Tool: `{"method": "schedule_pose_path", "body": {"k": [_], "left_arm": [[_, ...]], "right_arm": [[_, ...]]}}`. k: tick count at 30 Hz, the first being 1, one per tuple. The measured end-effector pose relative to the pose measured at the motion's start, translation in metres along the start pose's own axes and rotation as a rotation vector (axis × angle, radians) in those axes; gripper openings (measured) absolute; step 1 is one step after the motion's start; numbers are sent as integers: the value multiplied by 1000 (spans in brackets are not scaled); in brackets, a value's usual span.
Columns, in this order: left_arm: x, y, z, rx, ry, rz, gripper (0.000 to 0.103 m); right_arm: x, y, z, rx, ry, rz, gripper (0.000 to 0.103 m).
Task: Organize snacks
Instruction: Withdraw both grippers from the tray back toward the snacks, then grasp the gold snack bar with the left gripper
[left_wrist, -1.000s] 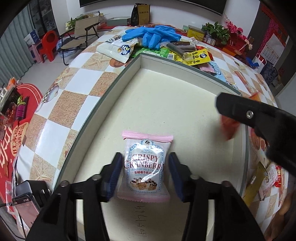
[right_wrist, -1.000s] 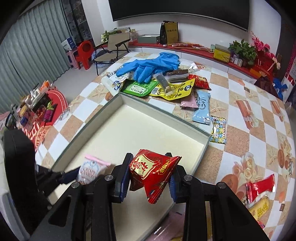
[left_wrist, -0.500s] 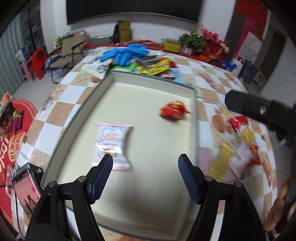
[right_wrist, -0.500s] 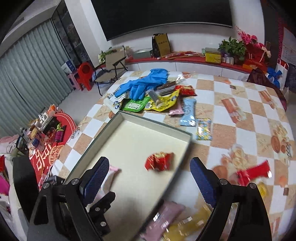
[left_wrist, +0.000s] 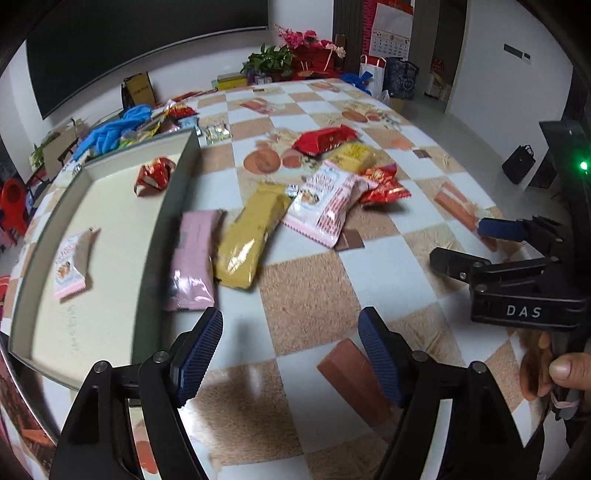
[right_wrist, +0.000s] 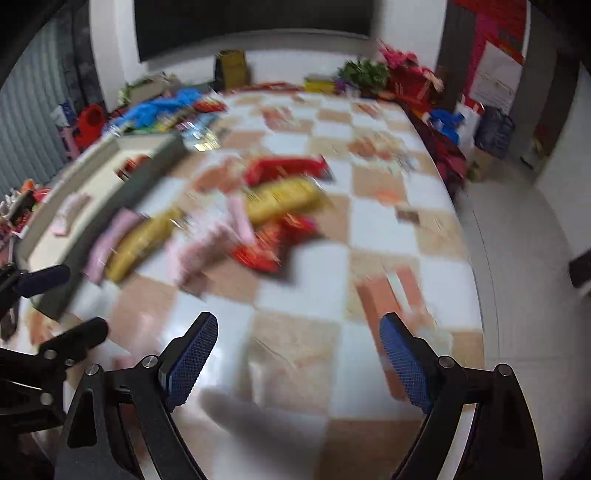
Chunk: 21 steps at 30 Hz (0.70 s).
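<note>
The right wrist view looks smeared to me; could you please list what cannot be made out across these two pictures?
- Right wrist view: motion blur smears the snack pile; labels unreadable.
- Right wrist view: the tray interior is mostly hidden behind its wall.
- Left wrist view: the far heap by the blue gloves is too small to sort.
- Left wrist view: the right tongs are cut off by the edge.

Bare checked table (left_wrist: 306, 295) ahead of my left gripper (left_wrist: 291, 354), open run to near edge. Snack pile (left_wrist: 325, 192) blocks table middle: yellow packet (left_wrist: 251, 232), pink packet (left_wrist: 192, 258) tight against tray wall (left_wrist: 162, 229). Tray floor mostly free, two packs only. My right gripper (left_wrist: 491, 247) crowds right edge. Right view blurred; table before right gripper bare.
</note>
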<state>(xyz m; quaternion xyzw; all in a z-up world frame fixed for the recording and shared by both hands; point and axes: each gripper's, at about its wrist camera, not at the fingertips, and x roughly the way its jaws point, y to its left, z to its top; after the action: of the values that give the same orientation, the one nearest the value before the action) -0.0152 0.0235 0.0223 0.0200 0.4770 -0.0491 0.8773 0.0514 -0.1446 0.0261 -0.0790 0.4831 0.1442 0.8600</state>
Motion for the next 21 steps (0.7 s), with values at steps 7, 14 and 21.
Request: {"method": "schedule_pose_path", "body": {"k": [7,14,21], "left_arm": [[16,9,-6,-14,14,17,80],[25,10,6,-23,5,25,84],[33,15,46,-45,-14,18,84]], "right_arm": [[17,0,-16,-25,-16,1,103],[19,-1,-16,-23,-23,5,103],[19,-1,-17,-24,-23,5,103]]}}
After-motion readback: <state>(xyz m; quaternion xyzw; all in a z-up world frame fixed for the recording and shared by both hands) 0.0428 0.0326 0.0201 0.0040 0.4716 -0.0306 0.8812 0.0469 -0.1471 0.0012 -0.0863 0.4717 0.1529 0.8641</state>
